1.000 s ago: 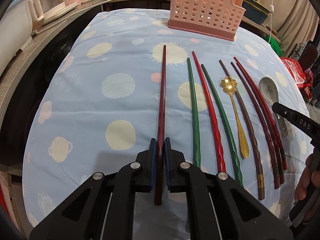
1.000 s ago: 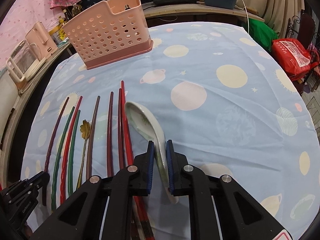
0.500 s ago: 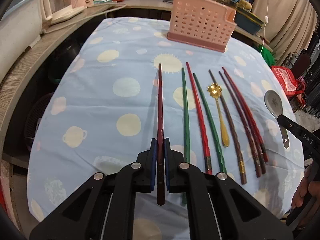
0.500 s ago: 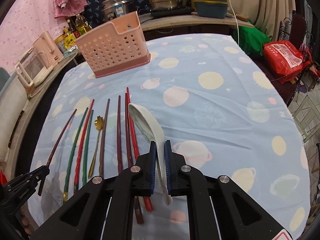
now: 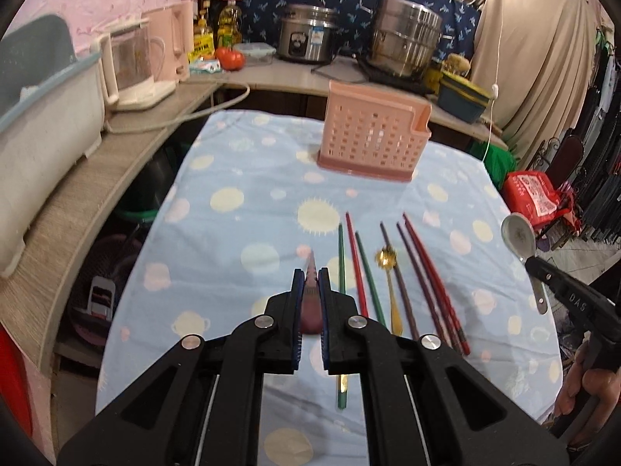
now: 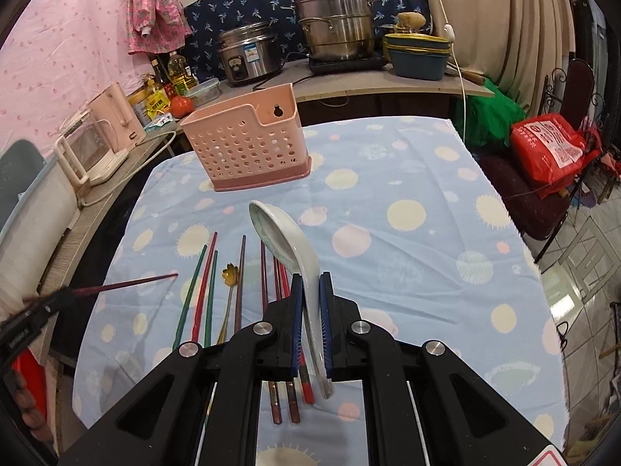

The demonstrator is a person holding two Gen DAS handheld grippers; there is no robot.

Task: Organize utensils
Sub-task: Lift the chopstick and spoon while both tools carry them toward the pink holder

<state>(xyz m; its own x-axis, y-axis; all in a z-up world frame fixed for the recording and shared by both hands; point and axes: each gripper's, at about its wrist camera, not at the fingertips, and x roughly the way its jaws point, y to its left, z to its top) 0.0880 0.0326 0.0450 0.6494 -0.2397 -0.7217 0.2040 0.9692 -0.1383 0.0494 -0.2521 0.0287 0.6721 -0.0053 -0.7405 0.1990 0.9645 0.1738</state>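
Note:
My left gripper (image 5: 310,283) is shut on a dark red chopstick (image 5: 311,295), lifted off the table and pointing straight away from the camera; in the right wrist view the same chopstick (image 6: 128,282) sticks out of the left gripper (image 6: 58,299). My right gripper (image 6: 310,289) is shut on the handle of a white ceramic spoon (image 6: 279,233), bowl forward, held in the air; the spoon (image 5: 518,233) also shows at the right of the left wrist view. Several chopsticks (image 5: 363,268) and a gold spoon (image 5: 388,272) lie in a row on the tablecloth. A pink perforated holder (image 5: 374,138) stands at the table's far end.
The blue dotted tablecloth (image 6: 407,240) covers the table. A counter behind holds a rice cooker (image 5: 308,40), a steel pot (image 5: 403,42), a kettle (image 5: 132,66) and bottles. A red bag (image 6: 551,147) lies right of the table. A white bin (image 5: 42,124) stands left.
Both grippers have risen with their loads: the dark red chopstick and the white spoon left the cloth. The views now reach the back counter, and the table looks smaller.

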